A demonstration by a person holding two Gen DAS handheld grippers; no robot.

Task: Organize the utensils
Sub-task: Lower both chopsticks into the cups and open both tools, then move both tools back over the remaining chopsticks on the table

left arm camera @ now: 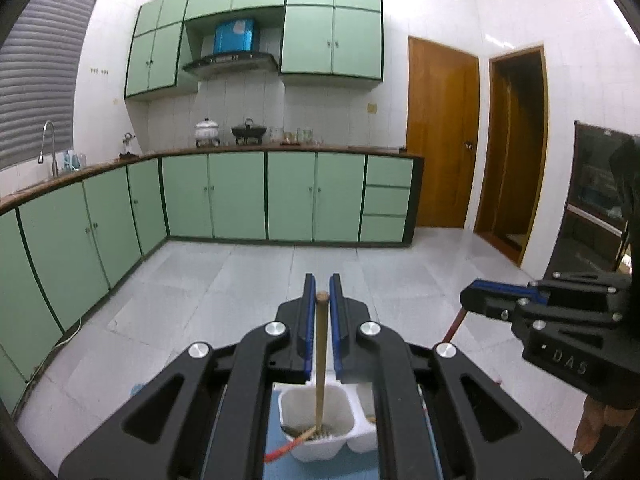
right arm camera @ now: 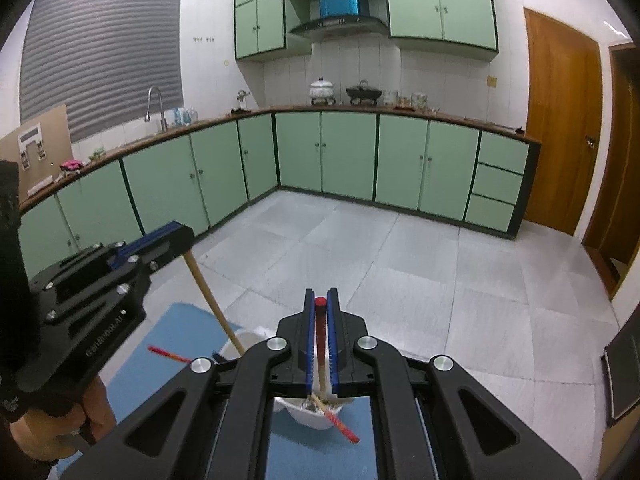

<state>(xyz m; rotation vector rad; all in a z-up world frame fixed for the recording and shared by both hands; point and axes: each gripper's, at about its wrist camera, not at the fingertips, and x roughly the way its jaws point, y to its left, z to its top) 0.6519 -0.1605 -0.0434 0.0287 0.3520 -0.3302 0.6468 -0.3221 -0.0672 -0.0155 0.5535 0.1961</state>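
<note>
My left gripper point(left arm camera: 322, 300) is shut on a plain wooden chopstick point(left arm camera: 320, 360) that stands upright with its lower end in a white utensil holder point(left arm camera: 320, 416). My right gripper point(right arm camera: 321, 304) is shut on a red-topped chopstick point(right arm camera: 320, 336) that also reaches down into the white holder point(right arm camera: 312, 414). The left gripper point(right arm camera: 176, 236) with its wooden chopstick point(right arm camera: 212, 300) shows at the left of the right wrist view. The right gripper point(left arm camera: 476, 298) shows at the right of the left wrist view. A red chopstick point(right arm camera: 342, 426) leans out of the holder.
The holder stands on a blue mat point(right arm camera: 168, 344). Another red chopstick point(right arm camera: 168, 354) lies on the mat. Beyond are a grey tiled floor point(right arm camera: 400, 264), green kitchen cabinets point(left arm camera: 240, 196), a counter with pots and wooden doors point(left arm camera: 440, 132).
</note>
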